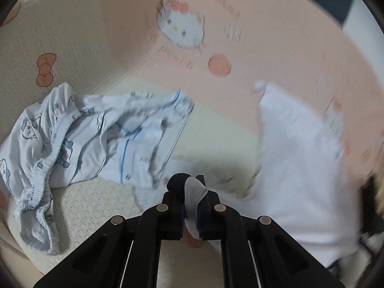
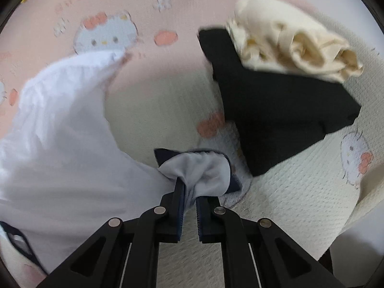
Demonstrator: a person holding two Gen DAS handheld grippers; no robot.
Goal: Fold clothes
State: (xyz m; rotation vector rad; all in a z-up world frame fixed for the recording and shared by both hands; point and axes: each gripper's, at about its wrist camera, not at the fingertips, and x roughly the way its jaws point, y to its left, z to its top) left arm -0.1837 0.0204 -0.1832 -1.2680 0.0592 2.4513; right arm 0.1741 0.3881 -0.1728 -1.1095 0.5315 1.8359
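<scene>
Bedspread [image 2: 148,100]: black garment [image 2: 276,115] right-view only

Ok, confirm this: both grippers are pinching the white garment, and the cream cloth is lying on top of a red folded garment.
Wrong colour: in the right wrist view the cream cloth lies on a black folded garment. Both the left gripper and right gripper do pinch the white garment.

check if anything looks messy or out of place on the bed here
Nothing is damaged or spilled. The blue printed pyjamas lie crumpled, not folded, and the cream garment sits bunched on top of the neatly folded black one. Both tongs, left and right, are clamped on the white garment, mid-fold.
</scene>
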